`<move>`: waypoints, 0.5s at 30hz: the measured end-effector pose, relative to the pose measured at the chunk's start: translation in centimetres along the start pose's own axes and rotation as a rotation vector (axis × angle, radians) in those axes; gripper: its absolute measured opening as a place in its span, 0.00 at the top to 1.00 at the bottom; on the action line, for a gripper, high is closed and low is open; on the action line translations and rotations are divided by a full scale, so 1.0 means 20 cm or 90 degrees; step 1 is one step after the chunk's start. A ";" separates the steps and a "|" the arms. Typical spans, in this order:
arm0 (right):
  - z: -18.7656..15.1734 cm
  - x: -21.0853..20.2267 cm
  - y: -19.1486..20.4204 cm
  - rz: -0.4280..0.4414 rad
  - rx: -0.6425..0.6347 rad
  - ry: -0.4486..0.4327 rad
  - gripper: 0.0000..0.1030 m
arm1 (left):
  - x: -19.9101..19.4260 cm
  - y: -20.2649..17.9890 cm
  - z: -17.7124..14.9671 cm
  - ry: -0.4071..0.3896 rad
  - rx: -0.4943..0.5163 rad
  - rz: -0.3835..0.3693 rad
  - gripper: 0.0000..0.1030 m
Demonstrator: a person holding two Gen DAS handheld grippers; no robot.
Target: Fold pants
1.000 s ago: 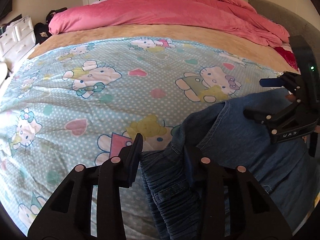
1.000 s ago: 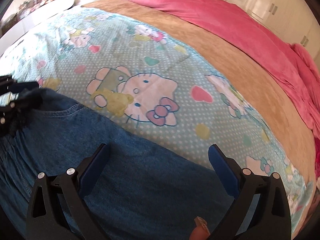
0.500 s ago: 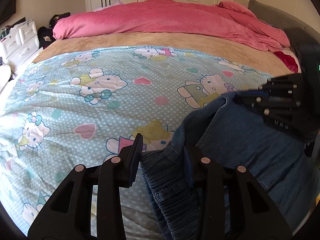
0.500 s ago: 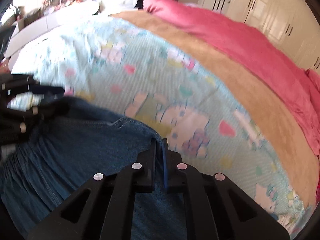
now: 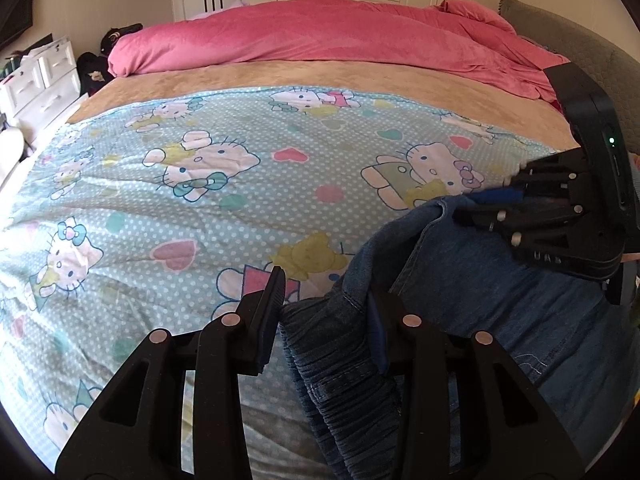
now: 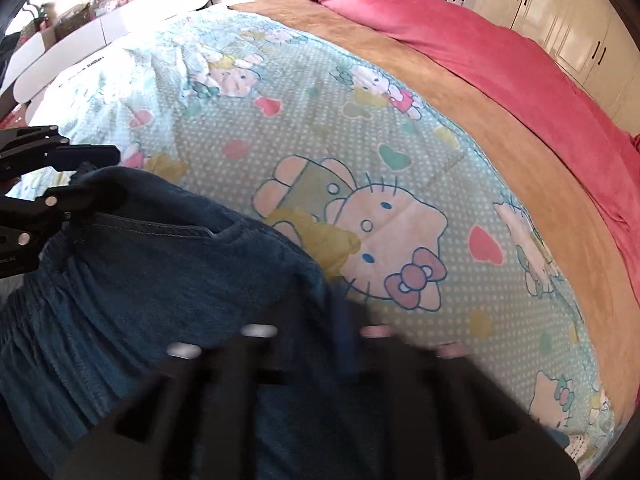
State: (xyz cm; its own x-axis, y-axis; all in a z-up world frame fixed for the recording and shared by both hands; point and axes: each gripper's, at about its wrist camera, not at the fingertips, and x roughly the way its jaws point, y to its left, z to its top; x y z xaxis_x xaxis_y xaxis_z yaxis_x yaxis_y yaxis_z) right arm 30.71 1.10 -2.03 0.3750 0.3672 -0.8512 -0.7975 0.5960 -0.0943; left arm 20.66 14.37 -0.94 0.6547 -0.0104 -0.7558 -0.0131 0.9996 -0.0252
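Observation:
Blue denim pants (image 5: 480, 308) lie at the near right of the bed, over the cartoon-cat sheet (image 5: 240, 208). My left gripper (image 5: 326, 304) holds the gathered waistband between its fingers, the left finger (image 5: 272, 300) standing a little off the cloth. My right gripper (image 5: 492, 204) shows at the right in the left wrist view, shut on the far edge of the pants. In the right wrist view the pants (image 6: 160, 280) fill the lower left, the right gripper (image 6: 340, 320) is blurred and shut on denim, and the left gripper (image 6: 80, 176) grips the waistband at far left.
A pink duvet (image 5: 340, 36) is heaped along the far side of the bed, with a tan blanket (image 5: 320, 76) below it. White drawers (image 5: 36, 88) stand at the left. White wardrobe doors (image 6: 560, 20) are behind the bed. A grey headboard (image 5: 568, 36) is at the right.
My right gripper went from wide open over the pants to shut on their far edge, and lifted that edge slightly. My left gripper kept its hold on the waistband.

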 end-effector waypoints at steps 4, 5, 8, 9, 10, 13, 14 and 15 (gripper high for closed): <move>-0.05 -0.18 0.02 -0.007 0.028 -0.070 0.96 | -0.06 -0.01 0.00 -0.017 0.007 0.002 0.71; -0.08 -0.23 0.02 -0.005 0.033 -0.088 0.96 | -0.08 -0.01 0.00 -0.019 0.007 0.000 0.71; -0.14 -0.37 0.04 0.000 0.052 -0.119 0.96 | -0.14 -0.02 -0.01 -0.028 0.012 -0.011 0.71; -0.16 -0.41 0.06 -0.002 0.054 -0.128 0.96 | -0.17 -0.03 -0.02 -0.033 0.020 -0.013 0.71; -0.19 -0.46 0.08 -0.006 0.055 -0.139 0.96 | -0.20 -0.05 -0.03 -0.037 0.026 -0.015 0.71; -0.28 -0.60 0.13 0.012 0.085 -0.161 0.96 | -0.29 -0.09 -0.07 -0.044 0.045 -0.025 0.71; -0.32 -0.64 0.15 0.026 0.097 -0.167 0.96 | -0.33 -0.10 -0.08 -0.045 0.051 -0.028 0.71; -0.36 -0.68 0.16 0.042 0.110 -0.172 0.96 | -0.36 -0.11 -0.11 -0.045 0.058 -0.030 0.71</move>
State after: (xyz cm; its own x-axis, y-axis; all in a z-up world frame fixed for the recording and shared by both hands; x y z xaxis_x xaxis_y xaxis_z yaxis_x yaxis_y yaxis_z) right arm 19.61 -7.10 5.50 0.4558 0.5714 -0.6825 -0.7408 0.6686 0.0651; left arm 14.38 12.23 3.19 0.7048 -0.0580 -0.7071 0.0848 0.9964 0.0028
